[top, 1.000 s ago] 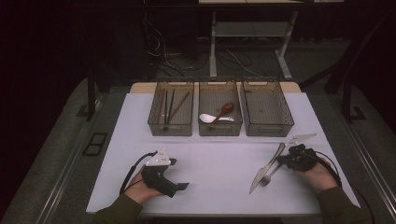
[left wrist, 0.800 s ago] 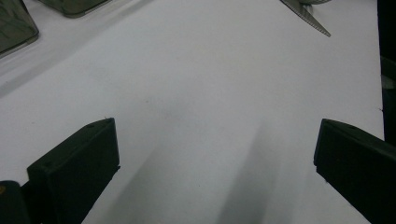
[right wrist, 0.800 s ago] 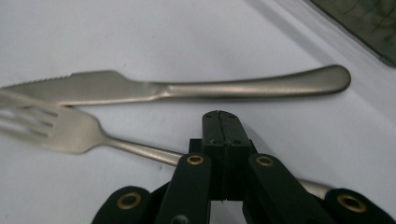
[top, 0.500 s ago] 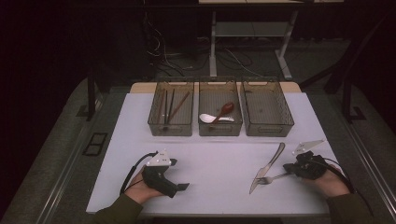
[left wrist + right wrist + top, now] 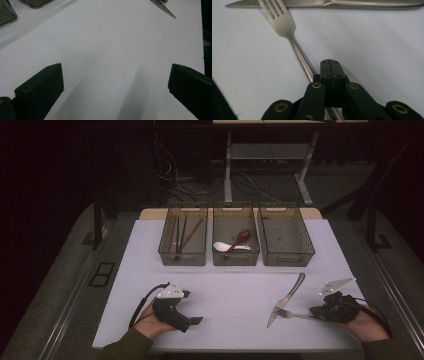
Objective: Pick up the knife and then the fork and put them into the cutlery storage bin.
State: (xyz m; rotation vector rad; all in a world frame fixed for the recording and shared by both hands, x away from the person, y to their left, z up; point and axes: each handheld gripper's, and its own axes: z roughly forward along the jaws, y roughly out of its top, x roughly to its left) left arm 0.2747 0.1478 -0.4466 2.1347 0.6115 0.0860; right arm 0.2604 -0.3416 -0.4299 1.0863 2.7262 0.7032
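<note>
- While your right gripper [image 5: 329, 65] has its jaws pressed together, the fork [image 5: 283, 23] handle runs under them and comes out on the left side of the pads; whether the pads actually pinch the handle I cannot tell from the right gripper view, so treat the hold as unproven.
- From that gripper [image 5: 320, 311] the fork [image 5: 295, 314] points away toward the table's middle, its long axis nearly level across the mat, tines at the far end from your hand.
- Its tines reach the knife [image 5: 286, 299] near the serrated tip; in the right gripper view the knife [image 5: 352, 3] lies crosswise beyond the tines, touching or overlapping them.
- Farther out, the empty right bin [image 5: 286, 236] sits beyond the knife; the middle bin [image 5: 235, 240] holds spoons, the left bin [image 5: 183, 240] chopsticks.
- Your left gripper [image 5: 192, 320], jaws spread with nothing between them, rests well apart on the white mat [image 5: 105, 50]; the right hand is clearly the nearer one to the fork.
</note>
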